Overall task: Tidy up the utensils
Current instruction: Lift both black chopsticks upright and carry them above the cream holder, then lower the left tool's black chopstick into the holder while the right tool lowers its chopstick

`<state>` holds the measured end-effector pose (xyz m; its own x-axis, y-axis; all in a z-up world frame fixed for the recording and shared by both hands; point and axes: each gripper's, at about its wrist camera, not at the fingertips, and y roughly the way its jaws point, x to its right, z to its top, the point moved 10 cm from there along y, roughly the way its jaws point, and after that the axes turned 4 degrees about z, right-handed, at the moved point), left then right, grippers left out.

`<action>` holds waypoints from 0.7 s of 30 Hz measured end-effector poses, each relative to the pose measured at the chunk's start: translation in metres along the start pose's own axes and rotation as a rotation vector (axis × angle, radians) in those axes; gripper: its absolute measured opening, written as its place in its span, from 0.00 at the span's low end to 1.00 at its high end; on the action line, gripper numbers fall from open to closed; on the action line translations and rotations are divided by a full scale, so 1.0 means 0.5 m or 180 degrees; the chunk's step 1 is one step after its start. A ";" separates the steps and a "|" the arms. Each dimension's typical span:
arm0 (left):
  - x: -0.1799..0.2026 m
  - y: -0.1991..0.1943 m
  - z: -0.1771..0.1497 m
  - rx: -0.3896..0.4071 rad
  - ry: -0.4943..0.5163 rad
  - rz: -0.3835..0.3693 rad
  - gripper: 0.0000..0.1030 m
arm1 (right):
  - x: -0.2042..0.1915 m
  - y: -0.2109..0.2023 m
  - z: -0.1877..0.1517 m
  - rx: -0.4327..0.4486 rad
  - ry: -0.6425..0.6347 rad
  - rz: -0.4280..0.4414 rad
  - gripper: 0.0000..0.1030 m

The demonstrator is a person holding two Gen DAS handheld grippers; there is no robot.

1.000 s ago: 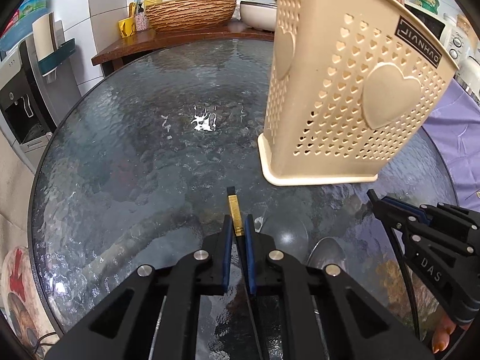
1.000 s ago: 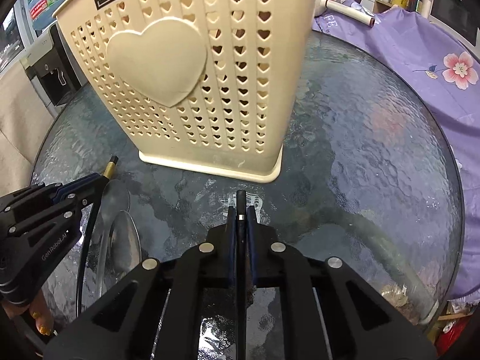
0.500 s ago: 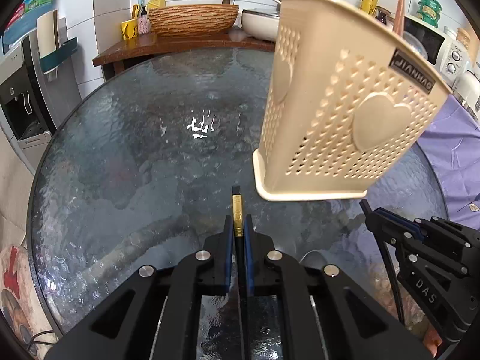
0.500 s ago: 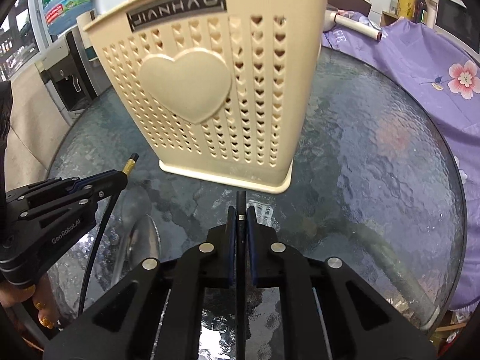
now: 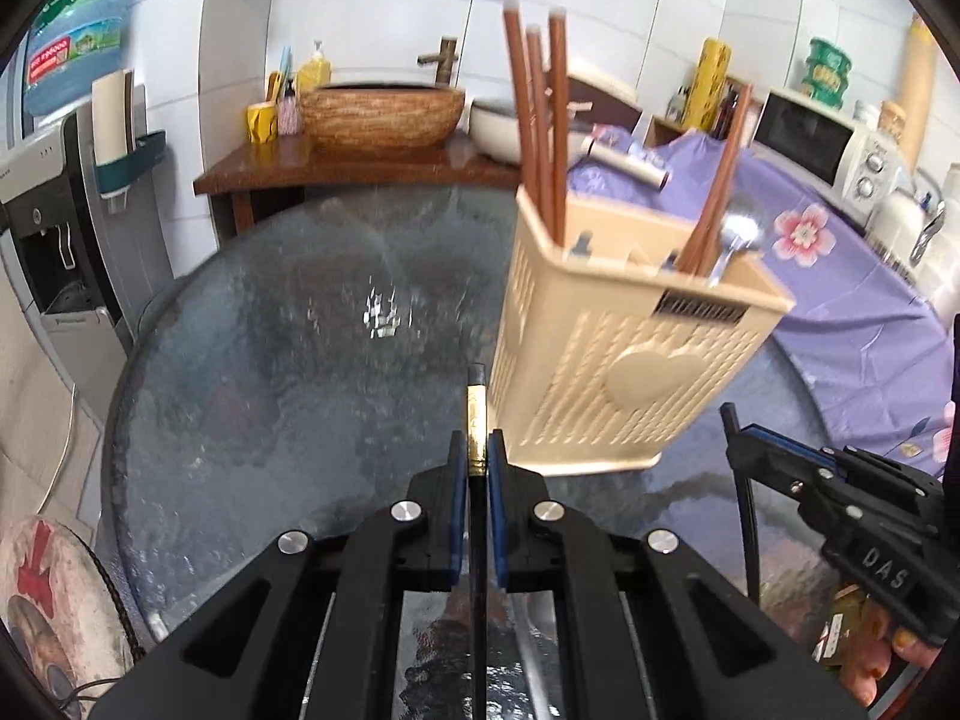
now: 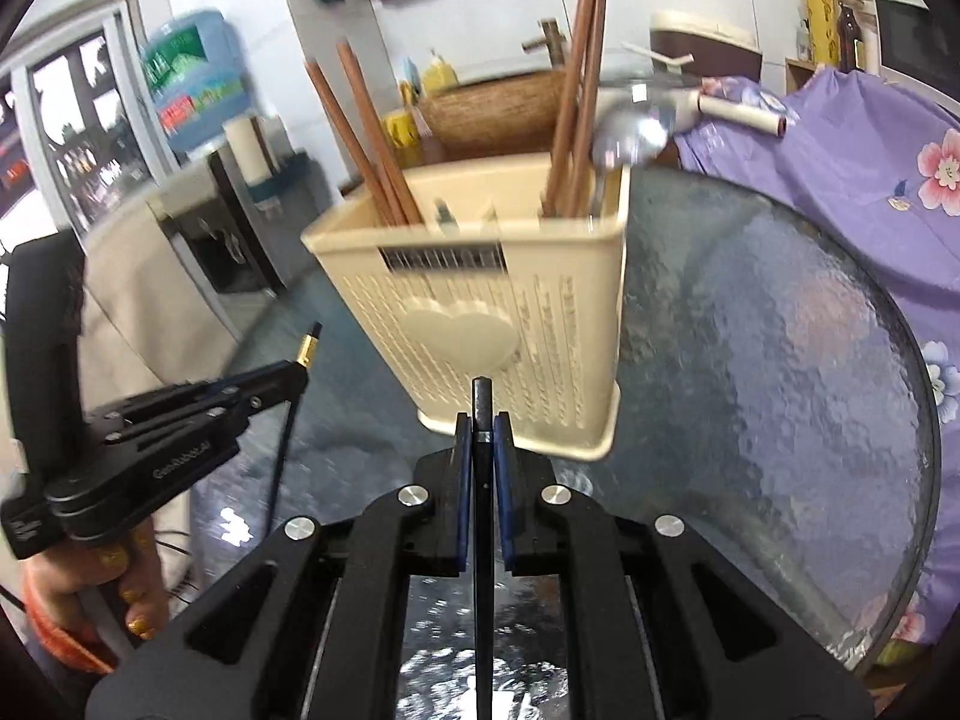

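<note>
A beige perforated utensil holder point(image 5: 630, 360) point(image 6: 480, 312) with a heart on its side stands on the round glass table point(image 5: 270, 390) point(image 6: 750, 360). Brown chopsticks point(image 5: 540, 120) point(image 6: 372, 138) and a metal spoon point(image 5: 738, 234) point(image 6: 636, 126) stick out of it. My left gripper point(image 5: 476, 450) point(image 6: 294, 369) is shut on a thin black handle with a gold band point(image 5: 475, 414), just left of the holder's base. My right gripper point(image 6: 482, 426) point(image 5: 738, 432) is shut on a plain black handle point(image 6: 482, 402) in front of the holder. The lower ends of both handles are hidden.
A water dispenser point(image 5: 54, 228) stands left of the table. A wooden counter with a woven basin point(image 5: 384, 108) lies behind it. A purple floral cloth point(image 5: 840, 276) point(image 6: 870, 168) covers the right side, and a microwave point(image 5: 822, 144) is beyond. A hand point(image 6: 120, 588) holds the left gripper.
Both grippers have risen with their handles still clamped. The holder now sits lower in both views, so its open top, chopsticks and spoon show.
</note>
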<state>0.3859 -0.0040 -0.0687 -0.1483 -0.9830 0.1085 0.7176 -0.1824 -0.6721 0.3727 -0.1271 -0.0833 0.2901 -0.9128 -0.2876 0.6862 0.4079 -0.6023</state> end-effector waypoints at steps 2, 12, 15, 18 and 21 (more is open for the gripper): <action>0.005 -0.021 0.015 0.0081 -0.0006 -0.0033 0.07 | -0.009 -0.029 0.023 0.0108 -0.0005 0.0083 0.08; 0.027 -0.105 0.044 0.0336 0.0058 -0.0161 0.07 | -0.046 -0.112 0.060 0.0351 -0.0106 0.0280 0.08; 0.023 -0.128 0.047 0.0386 0.0056 -0.0206 0.07 | -0.053 -0.134 0.063 0.0391 -0.0113 0.0347 0.08; 0.019 -0.158 0.052 0.0463 0.0081 -0.0227 0.07 | -0.062 -0.155 0.067 0.0429 -0.0162 0.0364 0.08; 0.010 -0.184 0.064 0.0547 0.0063 -0.0235 0.07 | -0.072 -0.185 0.082 0.0516 -0.0225 0.0386 0.08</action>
<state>0.3406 0.0070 0.0171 -0.2171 -0.9665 0.1373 0.8096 -0.2568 -0.5278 0.3262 -0.1329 0.0131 0.4192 -0.8589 -0.2944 0.7401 0.5110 -0.4371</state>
